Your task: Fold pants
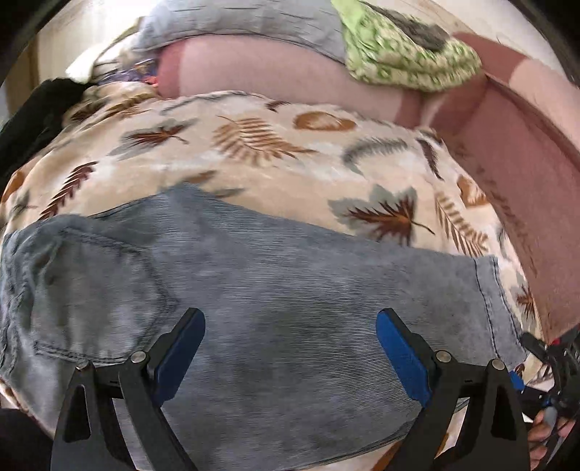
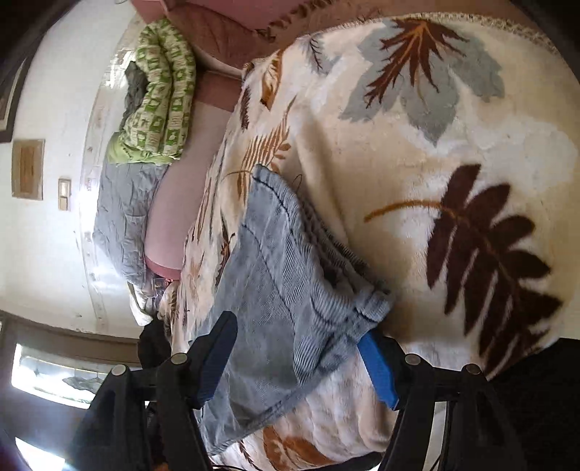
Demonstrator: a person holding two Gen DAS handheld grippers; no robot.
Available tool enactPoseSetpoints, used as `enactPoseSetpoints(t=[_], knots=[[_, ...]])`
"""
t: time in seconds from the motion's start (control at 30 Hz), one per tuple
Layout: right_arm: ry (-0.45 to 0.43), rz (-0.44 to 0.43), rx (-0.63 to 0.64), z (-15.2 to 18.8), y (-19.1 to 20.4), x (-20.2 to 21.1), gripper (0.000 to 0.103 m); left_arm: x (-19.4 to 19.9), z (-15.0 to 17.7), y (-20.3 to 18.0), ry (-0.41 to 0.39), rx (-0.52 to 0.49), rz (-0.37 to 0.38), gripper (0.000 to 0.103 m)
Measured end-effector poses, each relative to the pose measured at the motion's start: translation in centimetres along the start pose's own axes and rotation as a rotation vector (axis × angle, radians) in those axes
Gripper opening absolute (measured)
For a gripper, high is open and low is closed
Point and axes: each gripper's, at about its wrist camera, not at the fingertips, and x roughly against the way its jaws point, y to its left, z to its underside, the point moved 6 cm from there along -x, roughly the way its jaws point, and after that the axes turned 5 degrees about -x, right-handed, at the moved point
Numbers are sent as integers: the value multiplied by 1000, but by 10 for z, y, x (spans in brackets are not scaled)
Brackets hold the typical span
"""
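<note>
Presently, the readings for this moment are as follows.

Task item: grey denim pants (image 1: 275, 282), lying on a leaf-print blanket (image 1: 253, 145) spread over a bed.

Condition of item: the pants appear already doubled leg over leg, judging from the stacked hem layers in the right wrist view. No crosswise fold is visible yet.

Long axis, left view: runs across the left tongs (image 1: 290, 328), from the pocket and waist area off to their left to the stitched hem (image 1: 494, 290) off to their right.

Long axis, right view: runs straight ahead of the right tongs (image 2: 299, 335), away from them toward the far waist end. The hem (image 2: 366, 300) is the nearest part.

Left tongs state: spread wide, nothing held. Both pads (image 1: 398, 344) are over the mid-length of the cloth; contact with the fabric cannot be determined.

Right tongs state: spread wide, nothing clamped. The hem corner lies between the jaws, against the inner face of the right-hand pad (image 2: 377, 366).

Nearer tongs: the right tongs are at the hem end. The left tongs are over the middle, well apart from the hem corner.

Governing relation: the hem lies at the right tongs and the waist lies along their forward direction, so a fold would likely carry the hem forward over the length.

Assessed step: preparing to take the hem for a crosswise fold.

Hazard: closing on only the top layer would separate the stacked legs.

Background: a folded green quilt (image 1: 406, 50) and a grey pillow (image 1: 235, 21), well ahead of both tongs.
</note>
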Motion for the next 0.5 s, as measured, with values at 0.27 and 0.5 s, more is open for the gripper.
enactPoseSetpoints(t=[0.27,0.5], knots=[[-7,63,21,-7,-16,3,24,-49,17,-37,100,-279,-202,97],[-2,74,13,-9,-22,2,28,-33,10,-40,41,-226,-131,97]])
